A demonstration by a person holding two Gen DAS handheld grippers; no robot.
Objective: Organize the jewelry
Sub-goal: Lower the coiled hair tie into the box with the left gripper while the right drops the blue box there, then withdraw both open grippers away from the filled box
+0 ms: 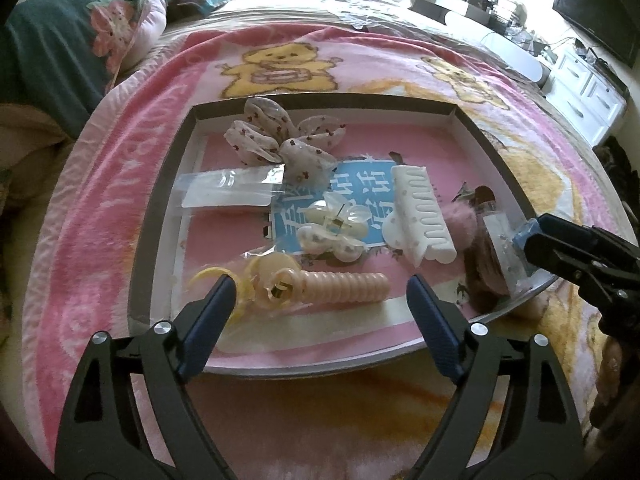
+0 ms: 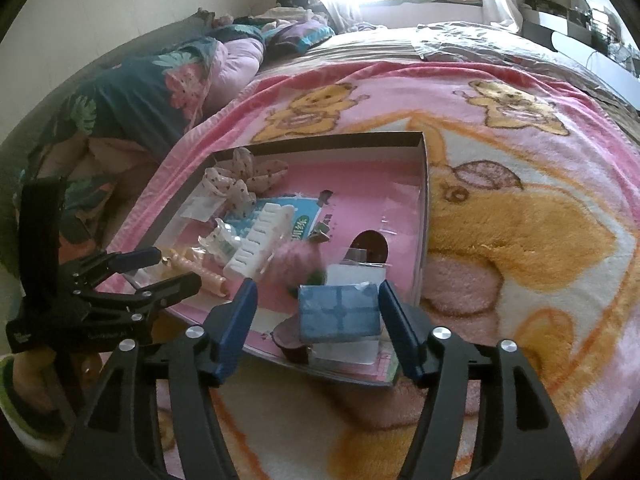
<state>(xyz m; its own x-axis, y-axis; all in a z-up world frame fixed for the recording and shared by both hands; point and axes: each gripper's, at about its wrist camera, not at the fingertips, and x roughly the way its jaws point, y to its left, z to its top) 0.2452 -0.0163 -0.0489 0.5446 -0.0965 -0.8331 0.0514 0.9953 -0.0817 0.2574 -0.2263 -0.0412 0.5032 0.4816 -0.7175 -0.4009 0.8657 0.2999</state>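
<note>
A shallow pink-lined box (image 1: 160, 216) lies on the bed and holds hair accessories. My left gripper (image 1: 320, 292) is open just in front of a peach spiral hair clip (image 1: 340, 288). Behind it lie a clear butterfly claw clip (image 1: 336, 228), a white comb claw clip (image 1: 420, 212), a dotted fabric bow (image 1: 280, 136) and a clear packet (image 1: 228, 192). My right gripper (image 2: 316, 304) is open around a small blue box (image 2: 340, 312) at the big box's near right corner. A pink fluffy pom (image 2: 296, 260) and a brown piece (image 2: 292, 344) lie beside it.
The box (image 2: 424, 200) rests on a pink teddy-bear blanket (image 1: 280, 68). A dark floral quilt (image 1: 52, 52) is piled at the left. A white dresser (image 1: 588, 92) and a TV (image 1: 596, 12) stand at the right. A window is behind the bed.
</note>
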